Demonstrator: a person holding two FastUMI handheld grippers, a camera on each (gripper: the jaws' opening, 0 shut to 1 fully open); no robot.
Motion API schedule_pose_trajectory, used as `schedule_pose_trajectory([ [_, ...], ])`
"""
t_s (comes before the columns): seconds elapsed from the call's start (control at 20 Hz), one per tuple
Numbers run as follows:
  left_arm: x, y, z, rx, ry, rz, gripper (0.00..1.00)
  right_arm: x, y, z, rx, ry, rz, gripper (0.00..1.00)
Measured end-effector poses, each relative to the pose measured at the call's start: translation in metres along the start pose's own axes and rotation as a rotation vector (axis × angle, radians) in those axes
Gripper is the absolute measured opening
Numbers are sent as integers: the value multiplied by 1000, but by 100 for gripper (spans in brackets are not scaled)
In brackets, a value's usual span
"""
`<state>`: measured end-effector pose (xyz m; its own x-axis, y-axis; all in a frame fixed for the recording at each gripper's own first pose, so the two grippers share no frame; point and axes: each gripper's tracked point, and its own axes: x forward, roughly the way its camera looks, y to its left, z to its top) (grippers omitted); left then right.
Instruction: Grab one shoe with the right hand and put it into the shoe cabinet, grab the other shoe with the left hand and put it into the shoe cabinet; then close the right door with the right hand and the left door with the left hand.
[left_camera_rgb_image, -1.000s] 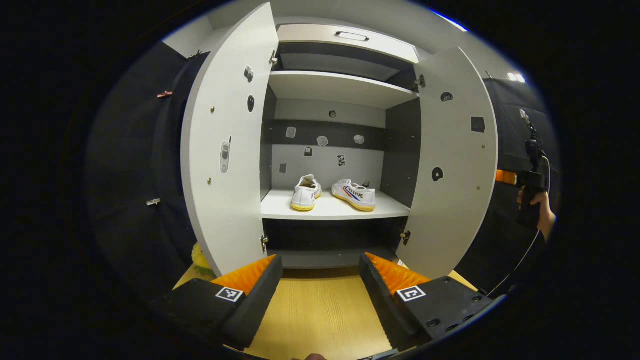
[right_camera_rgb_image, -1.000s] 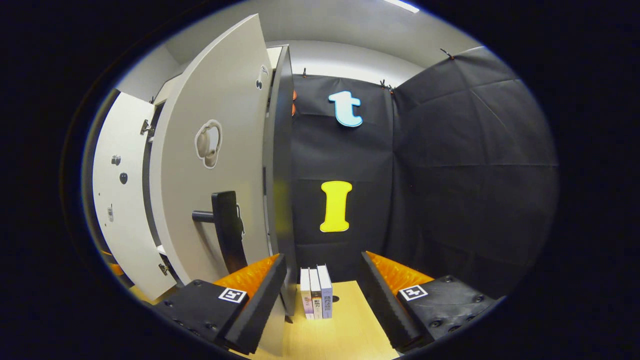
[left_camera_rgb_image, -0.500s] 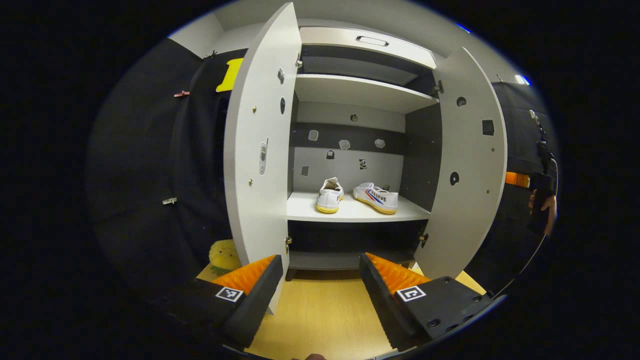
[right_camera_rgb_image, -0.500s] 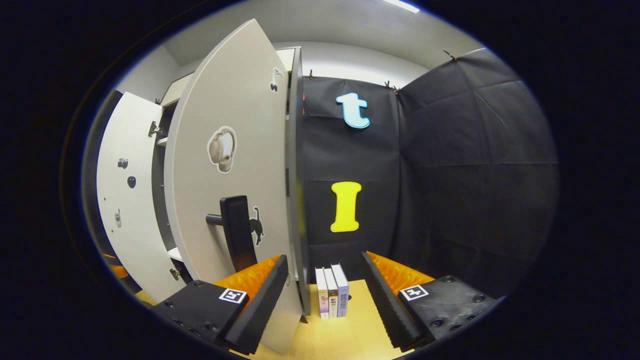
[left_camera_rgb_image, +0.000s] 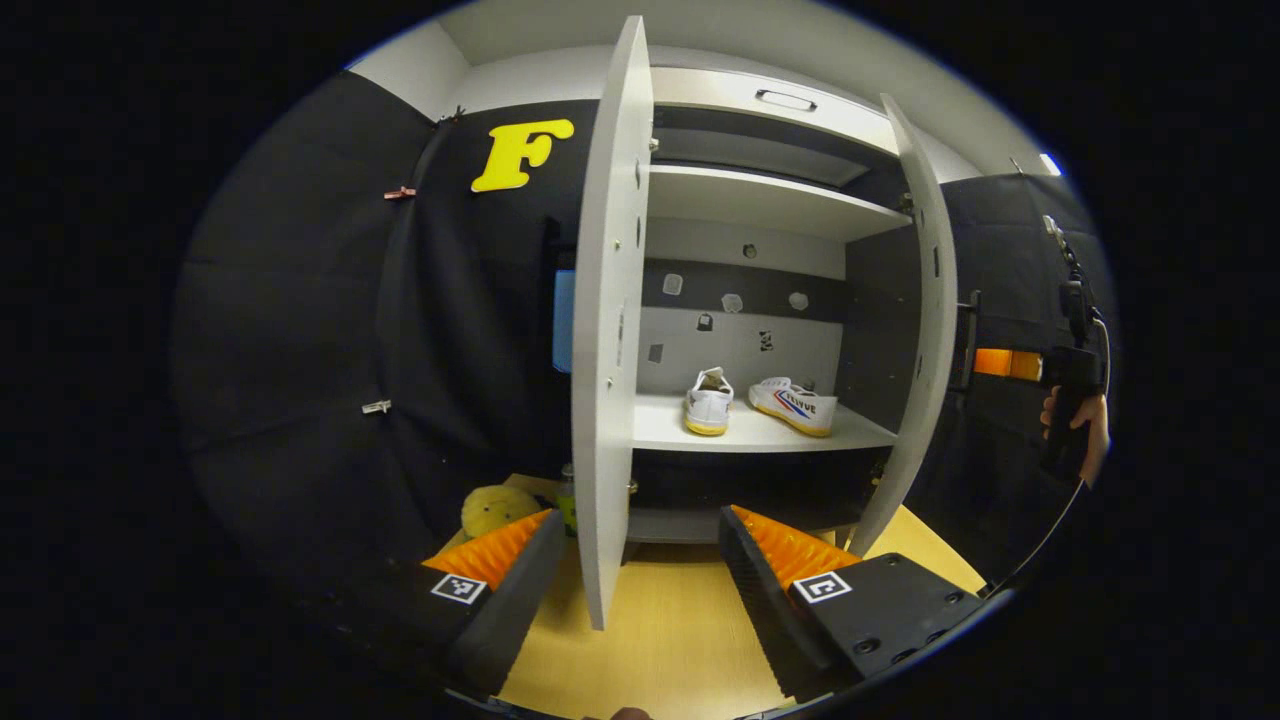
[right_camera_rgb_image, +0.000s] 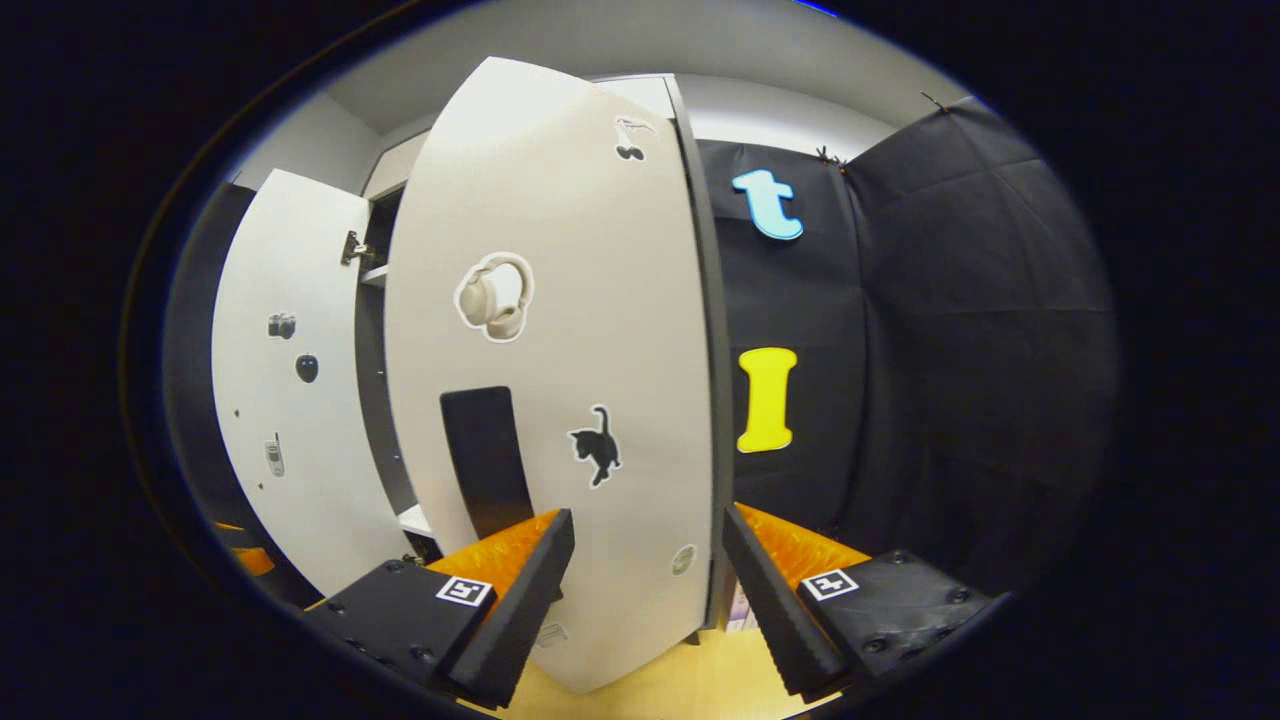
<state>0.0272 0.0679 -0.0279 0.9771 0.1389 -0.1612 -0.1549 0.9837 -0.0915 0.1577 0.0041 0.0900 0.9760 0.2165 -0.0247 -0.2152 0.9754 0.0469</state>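
Two white shoes, one heel-on (left_camera_rgb_image: 708, 402) and one side-on with stripes (left_camera_rgb_image: 797, 405), sit on the shoe cabinet's middle shelf (left_camera_rgb_image: 660, 432). Both doors stand open. My left gripper (left_camera_rgb_image: 640, 590) is open, and the left door (left_camera_rgb_image: 605, 350) shows edge-on above the gap between its fingers. My right gripper (right_camera_rgb_image: 645, 590) is open close to the outer face of the right door (right_camera_rgb_image: 560, 330), just right of its black handle (right_camera_rgb_image: 485, 455); I cannot tell whether it touches. In the left gripper view, a hand holds the right gripper (left_camera_rgb_image: 1070, 390) beyond the right door (left_camera_rgb_image: 925, 330).
A yellow plush toy (left_camera_rgb_image: 495, 508) and a small green bottle (left_camera_rgb_image: 568, 495) lie on the wooden floor (left_camera_rgb_image: 650, 640) left of the left door. Books (right_camera_rgb_image: 742, 605) peek out behind the right door's lower edge. The left door's inner face (right_camera_rgb_image: 290, 400) stands farther left.
The left gripper's view has shifted left, bringing the left door edge-on between its fingers. The right gripper has closed in on the right door's outer face, which now hides most of the books.
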Motion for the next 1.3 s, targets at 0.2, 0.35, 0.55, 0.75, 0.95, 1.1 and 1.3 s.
schedule_pose_trajectory([
  [0.2,-10,34,0,8,-1,50,95,-10,16,-20,11,36,-6,98],
  [0.35,-13,68,4,18,-3,96,95,-30,16,-41,6,61,-40,98],
  [0.55,4,108,26,11,-15,97,95,-60,20,-72,-3,98,-76,98],
  [0.75,23,145,51,-28,-48,87,96,-88,30,-98,-3,105,-107,98],
  [0.95,52,175,75,-16,-59,70,95,-111,38,-127,-4,132,-142,98],
  [1.1,77,177,98,13,-77,40,95,-130,46,-152,22,180,-161,98],
  [1.3,107,160,114,0,-87,-5,95,-146,58,-173,71,251,-164,98],
])
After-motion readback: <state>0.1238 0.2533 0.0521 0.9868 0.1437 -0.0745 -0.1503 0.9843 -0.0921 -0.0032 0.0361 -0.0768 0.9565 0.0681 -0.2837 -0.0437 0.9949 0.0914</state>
